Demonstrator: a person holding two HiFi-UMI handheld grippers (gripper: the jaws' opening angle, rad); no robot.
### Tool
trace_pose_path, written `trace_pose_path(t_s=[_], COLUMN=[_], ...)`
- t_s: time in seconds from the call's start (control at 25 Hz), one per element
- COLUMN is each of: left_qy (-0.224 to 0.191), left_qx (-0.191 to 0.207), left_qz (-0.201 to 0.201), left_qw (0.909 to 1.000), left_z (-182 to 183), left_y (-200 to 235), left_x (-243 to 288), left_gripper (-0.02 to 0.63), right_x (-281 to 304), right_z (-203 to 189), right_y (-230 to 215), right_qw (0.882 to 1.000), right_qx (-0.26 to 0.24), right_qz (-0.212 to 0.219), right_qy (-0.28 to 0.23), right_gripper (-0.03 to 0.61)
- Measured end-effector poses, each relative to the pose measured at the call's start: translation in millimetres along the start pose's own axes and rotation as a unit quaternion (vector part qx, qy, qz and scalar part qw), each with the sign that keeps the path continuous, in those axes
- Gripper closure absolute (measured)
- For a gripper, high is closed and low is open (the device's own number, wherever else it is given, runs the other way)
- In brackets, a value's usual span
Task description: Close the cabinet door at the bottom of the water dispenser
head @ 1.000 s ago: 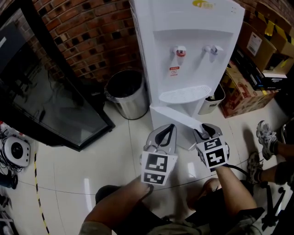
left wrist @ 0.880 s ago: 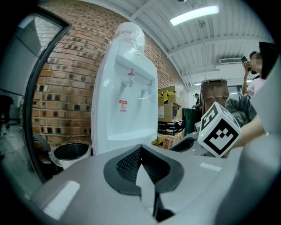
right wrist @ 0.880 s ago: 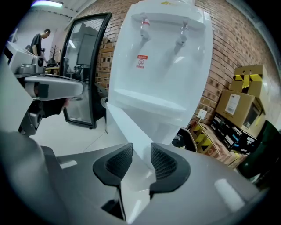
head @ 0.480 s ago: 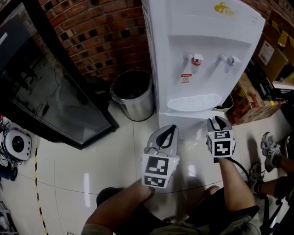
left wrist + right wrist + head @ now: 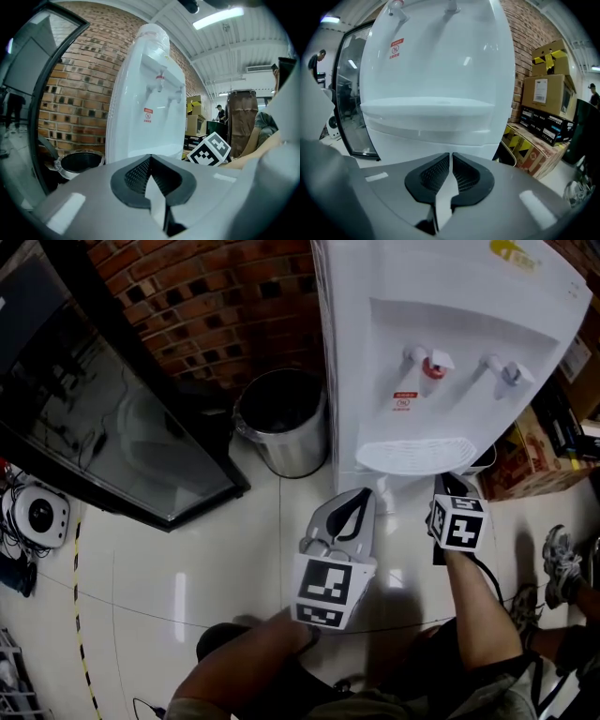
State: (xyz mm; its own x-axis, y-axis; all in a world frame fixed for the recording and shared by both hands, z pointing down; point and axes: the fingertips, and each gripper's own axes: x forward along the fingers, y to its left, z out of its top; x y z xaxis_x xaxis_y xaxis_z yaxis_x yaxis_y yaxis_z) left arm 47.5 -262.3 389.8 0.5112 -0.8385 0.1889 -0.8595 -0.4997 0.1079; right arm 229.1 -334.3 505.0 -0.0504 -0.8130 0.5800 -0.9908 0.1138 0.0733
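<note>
Water dispenser [image 5: 450,352] is seen at the upper right of the head view, with its cabinet door [image 5: 431,140] shut at the bottom, the left gripper [image 5: 359,495] held with jaws together, and the right gripper [image 5: 448,484] with empty jaws being closed.

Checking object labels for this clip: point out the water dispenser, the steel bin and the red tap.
water dispenser [image 5: 354,352], head view, white front panel left of the recess.
steel bin [image 5: 292,460], head view, outer wall.
red tap [image 5: 432,366], head view, its red cap.
</note>
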Motion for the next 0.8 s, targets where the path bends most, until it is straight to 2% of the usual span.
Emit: trace_pose_path(t_s=[0.2, 0.32, 0.6, 0.8], left_qy=[-0.004, -0.004, -0.006, 0.001], left_qx=[-0.002, -0.003, 0.002, 0.025], left_qz=[-0.002, -0.014, -0.065, -0.104], left_qw=[1.0000, 0.9999, 0.9978, 0.9942], left_z=[3.2, 3.6, 5.0, 1.5], left_y=[1.3, -2.6, -24.5, -47.8], left_x=[-0.8, -7.1, -27.4, -56.8], left_gripper=[0.614, 0.614, 0.614, 0.614], right_x=[-9.0, -35.8, -119.7, -183.2], right_z=[3.8, 16.8, 28.5, 20.2], right_y=[3.8, 15.7, 36.3, 45.9], right_qw=[1.000, 0.999, 0.997, 0.995], right_qx=[0.007, 0.015, 0.005, 0.004], right_qz=[0.015, 0.032, 0.039, 0.026], right_qy=[0.000, -0.021, -0.065, -0.094], right_gripper=[0.571, 0.574, 0.577, 0.577])
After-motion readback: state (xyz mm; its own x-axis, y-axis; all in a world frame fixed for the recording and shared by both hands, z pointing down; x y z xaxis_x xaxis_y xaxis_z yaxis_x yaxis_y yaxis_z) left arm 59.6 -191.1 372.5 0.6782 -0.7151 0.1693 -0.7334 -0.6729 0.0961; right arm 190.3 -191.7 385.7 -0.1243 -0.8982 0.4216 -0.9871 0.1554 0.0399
